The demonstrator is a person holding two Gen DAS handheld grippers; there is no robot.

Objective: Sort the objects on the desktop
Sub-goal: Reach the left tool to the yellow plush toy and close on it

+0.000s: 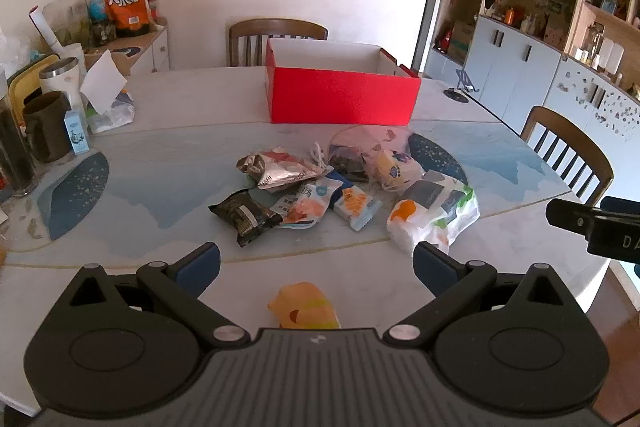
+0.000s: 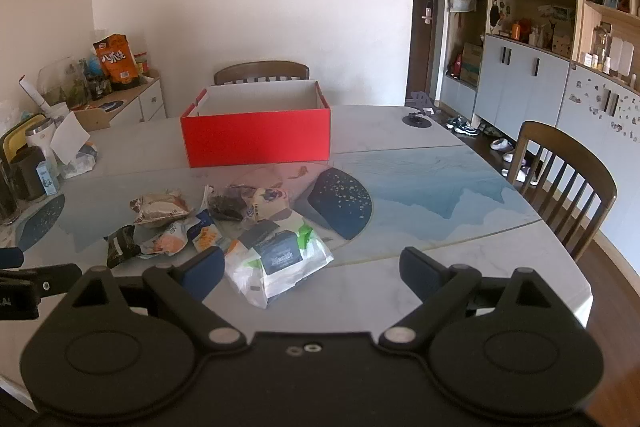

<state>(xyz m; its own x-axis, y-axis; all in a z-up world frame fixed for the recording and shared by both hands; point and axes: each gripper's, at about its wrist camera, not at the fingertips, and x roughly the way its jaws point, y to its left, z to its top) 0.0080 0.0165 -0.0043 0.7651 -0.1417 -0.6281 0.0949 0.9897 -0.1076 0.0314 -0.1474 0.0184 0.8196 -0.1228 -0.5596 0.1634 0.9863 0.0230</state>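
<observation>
Both grippers gape wide, holding nothing. Only the left gripper (image 1: pixel 316 263) view catches the orange packet (image 1: pixel 305 307) bottom centre; the right gripper (image 2: pixel 312 269) view shows shoes (image 2: pixel 464 126) mid-right.

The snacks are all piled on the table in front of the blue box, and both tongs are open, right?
Nearly. The box is red, not blue, as both wrist views show. The snacks do lie in front of it, and both tongs, left and right, are open.
</observation>
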